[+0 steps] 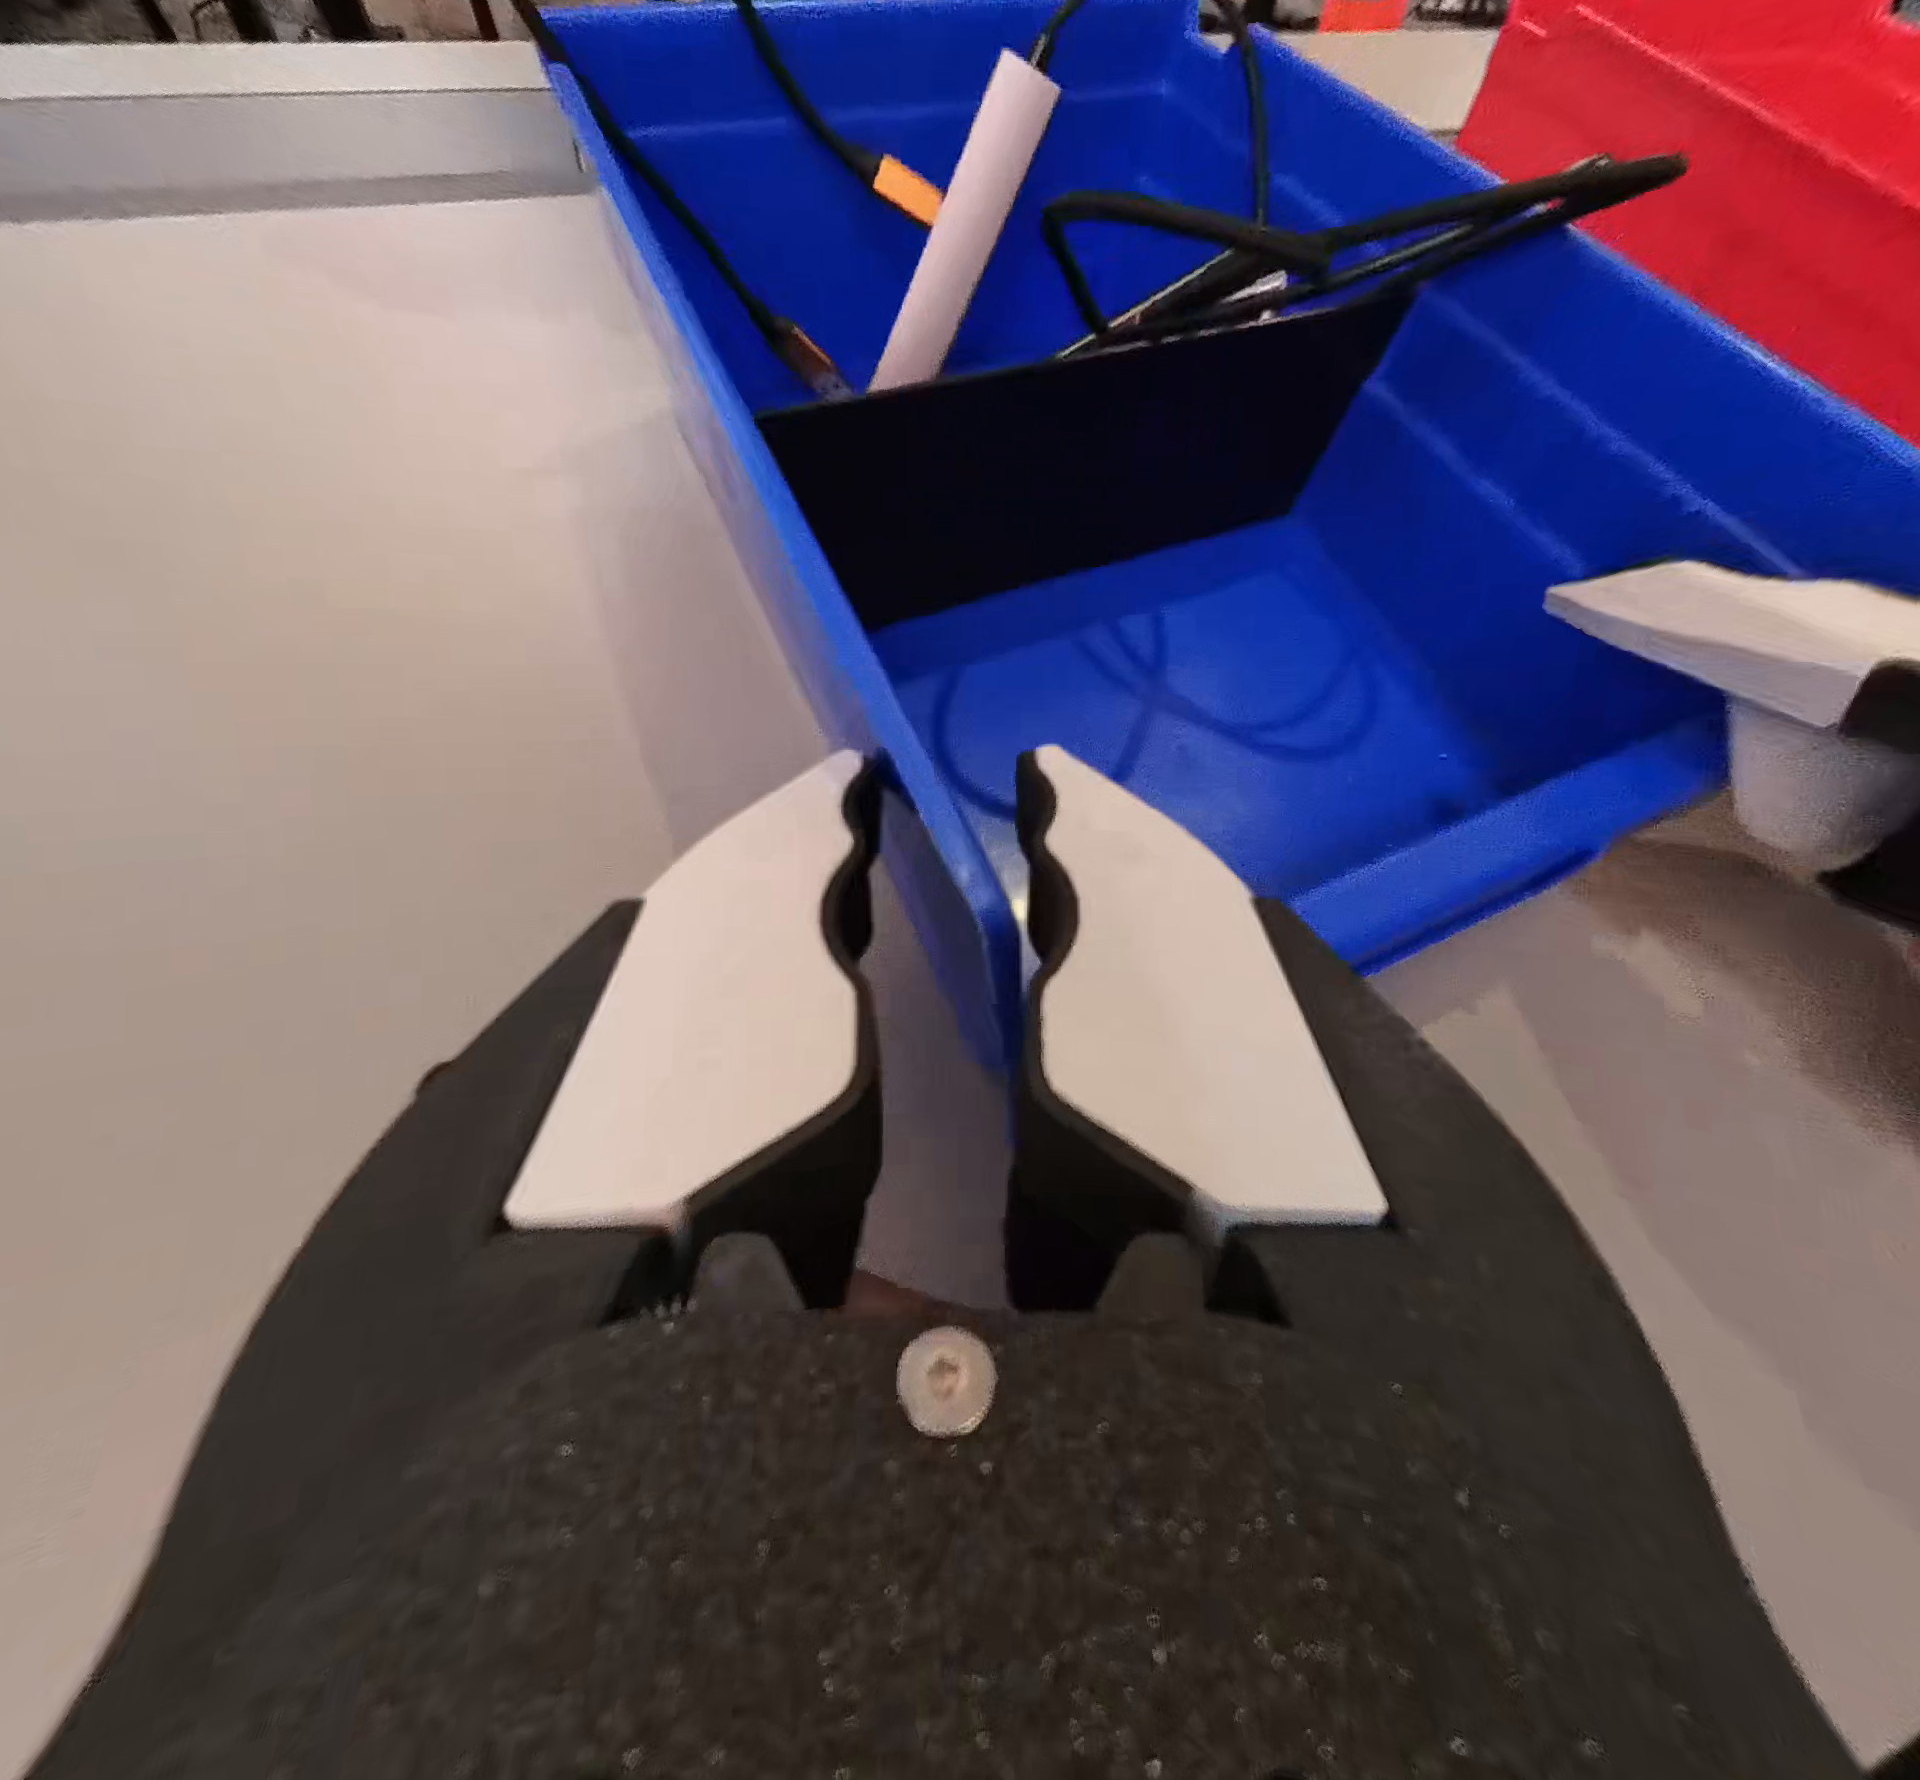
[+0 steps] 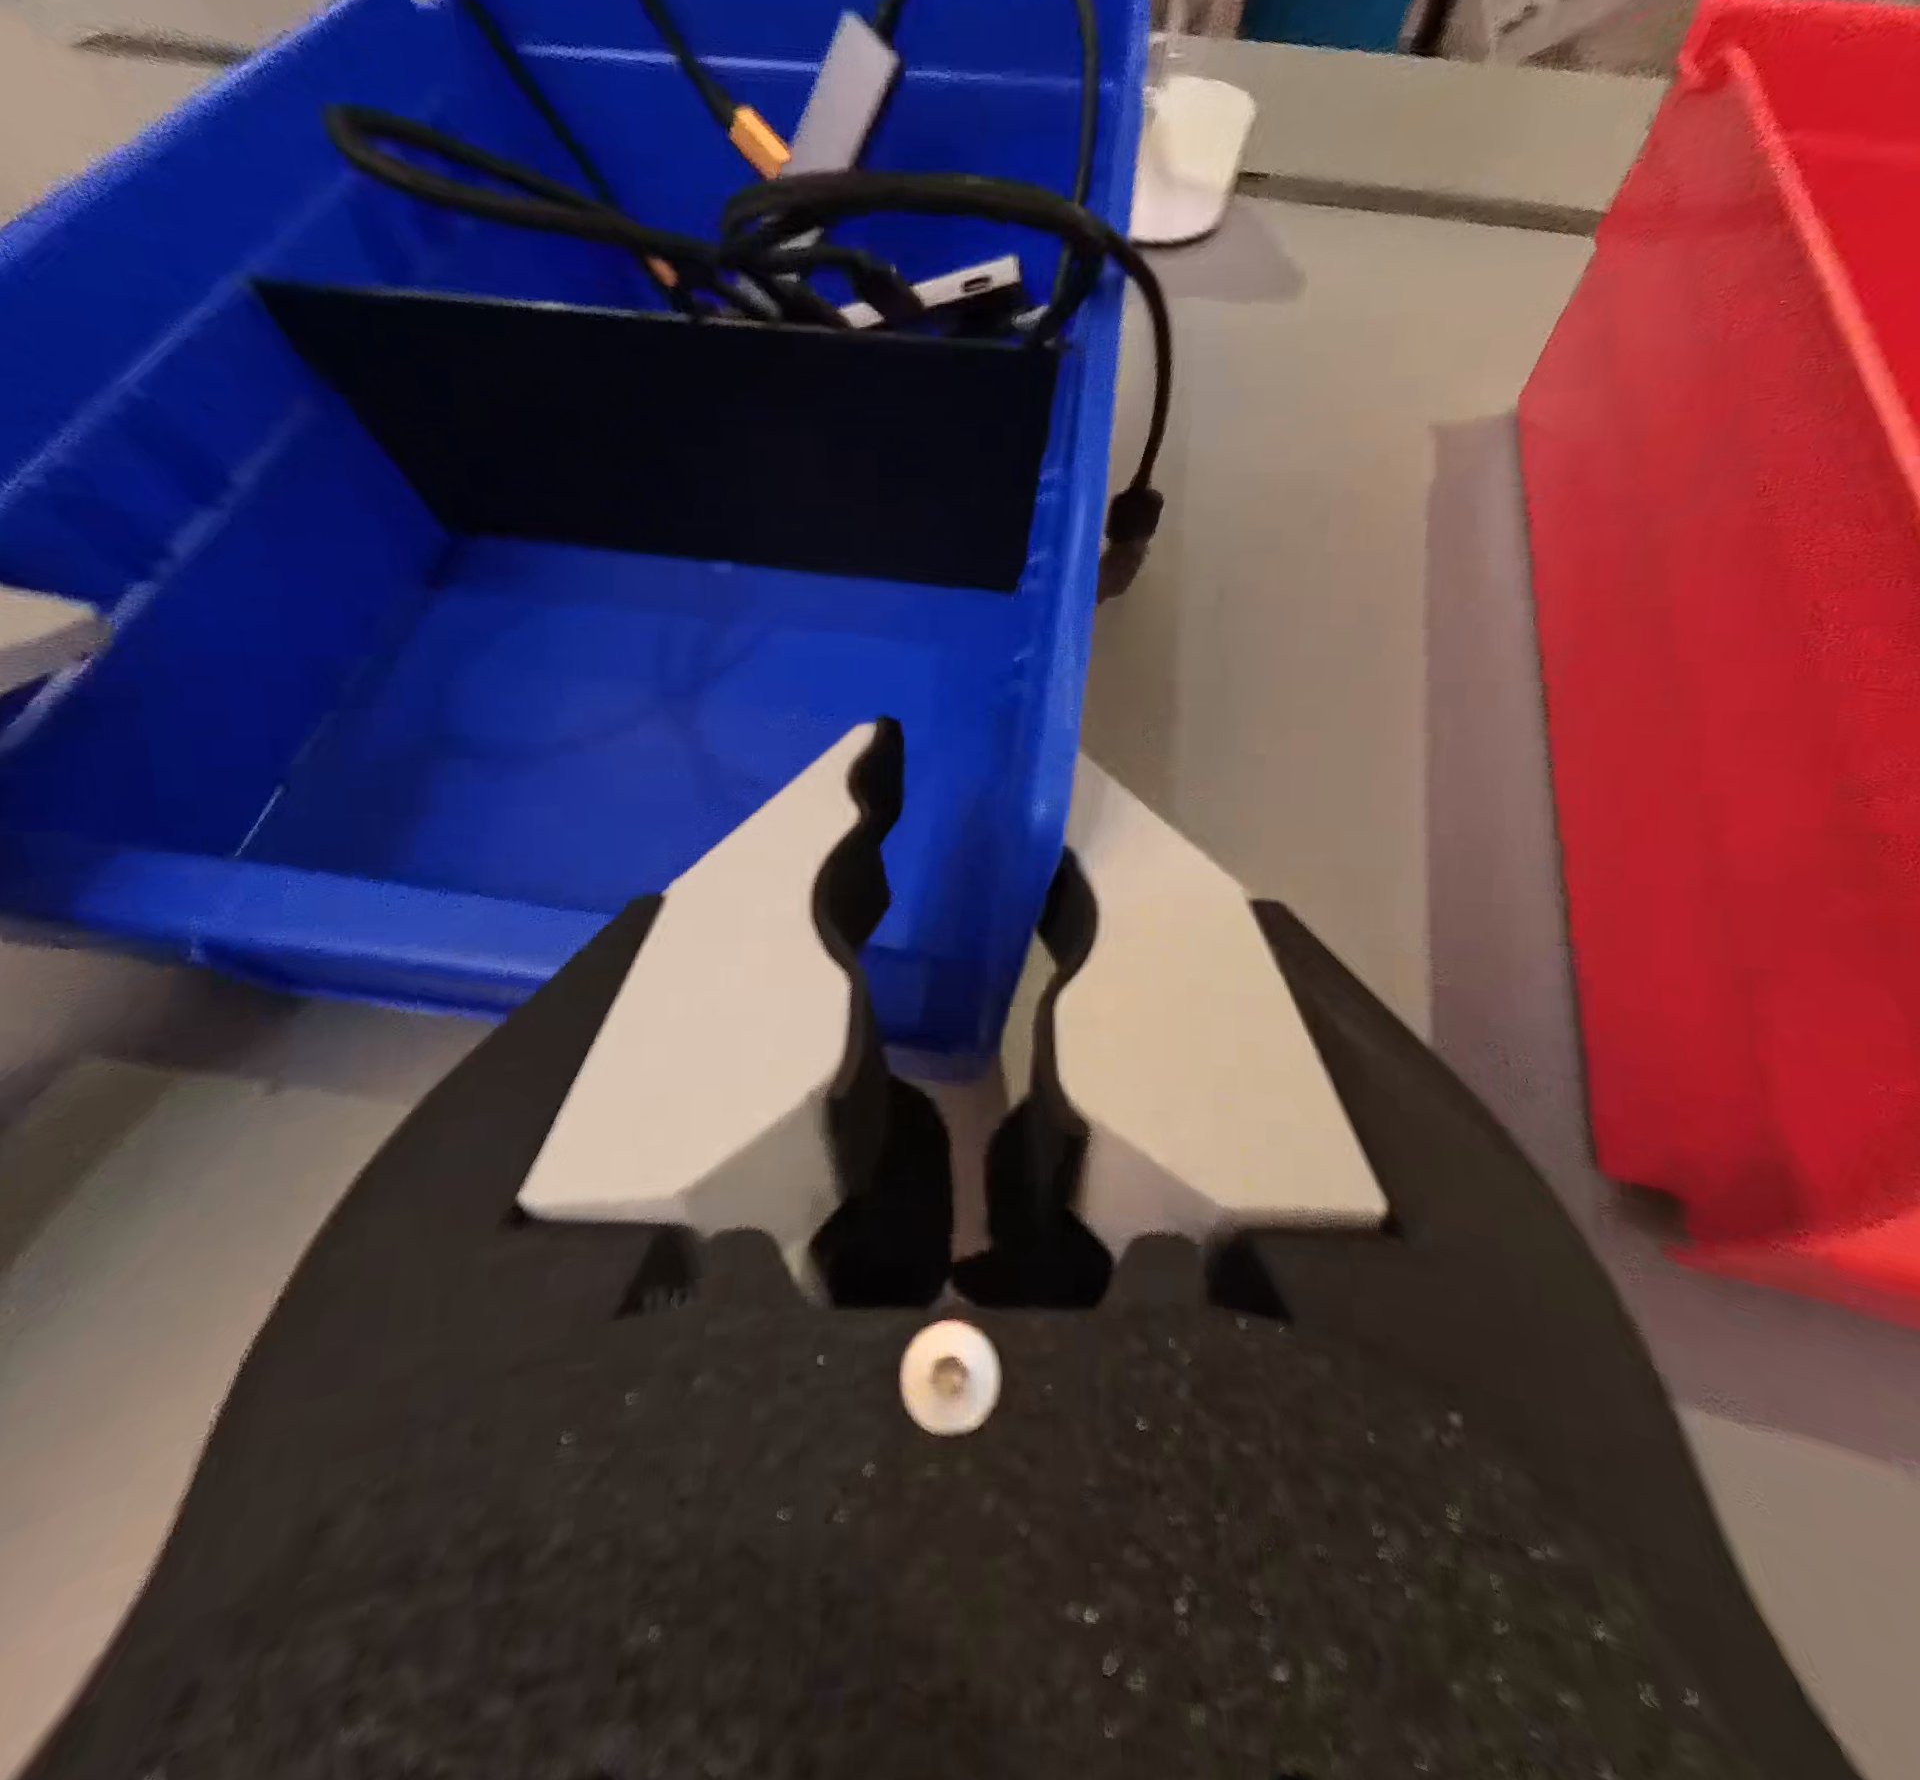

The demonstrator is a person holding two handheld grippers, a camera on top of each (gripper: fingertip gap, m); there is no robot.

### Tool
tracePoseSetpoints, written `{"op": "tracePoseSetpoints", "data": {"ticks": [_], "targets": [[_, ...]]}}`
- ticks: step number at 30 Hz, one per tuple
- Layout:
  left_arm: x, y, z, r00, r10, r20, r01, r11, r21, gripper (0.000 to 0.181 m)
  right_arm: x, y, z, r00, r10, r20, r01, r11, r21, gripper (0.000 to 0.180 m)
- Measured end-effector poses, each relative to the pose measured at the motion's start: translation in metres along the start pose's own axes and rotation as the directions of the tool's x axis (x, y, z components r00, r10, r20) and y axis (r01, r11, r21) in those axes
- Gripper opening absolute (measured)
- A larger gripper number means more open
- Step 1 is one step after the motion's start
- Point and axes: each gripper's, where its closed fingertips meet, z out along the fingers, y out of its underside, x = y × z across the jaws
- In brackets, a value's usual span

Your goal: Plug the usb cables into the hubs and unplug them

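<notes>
Left gripper sits at the near left corner of the blue bin, fingers astride its left side wall with a gap each side; fingers apart, gripping nothing. Pale desk bare to the left of the bin.

The bin is split by a dark divider. Near compartment holds nothing. Far compartment holds the task items: a long white hub leaning upright against the back area, with a black cable running from its top end, two black cables with orange plugs coming in over the far left rim, and a tangle of black usb cables on the right, some sticking out over the right wall. In the right wrist view a second flat silver hub lies in that tangle just behind the divider, and one black cable end hangs down outside the bin's right wall.

Right gripper is at the bin's near right corner, fingers on either side of the right wall, slightly apart, not clamped on anything that I can tell. Its tip also shows at the right edge of the left wrist view.

Red bin stands on the desk right of the blue bin, apart from it. A small white object sits on the desk behind the blue bin's far right corner.
</notes>
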Motion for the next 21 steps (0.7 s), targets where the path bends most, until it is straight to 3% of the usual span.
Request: {"op": "tracePoseSetpoints", "data": {"ticks": [3,6,14,21], "targets": [[-0.013,-0.002,0.002,0.999,-0.004,0.032,0.005,1.0,-0.012,0.016,0.002,-0.002,0.004,0.996,0.056,-0.063,-0.058,0.997,-0.042,0.004],[-0.037,-0.004,-0.006,0.994,0.02,0.106,-0.017,0.999,-0.03,0.008,-0.02,-0.008,0.005,0.995,0.082,-0.06,-0.084,0.996,-0.029,0.004],[-0.164,-0.029,-0.059,0.96,0.038,0.278,-0.058,0.996,0.063,0.003,-0.15,-0.05,0.032,0.997,0.082,0.006,-0.082,0.993,0.082,0.005],[-0.253,0.001,-0.086,0.965,-0.026,0.263,0.026,1.0,0.004,0.004,-0.241,-0.038,0.067,0.997,0.062,0.049,-0.062,0.998,-0.003,0.005]]}}
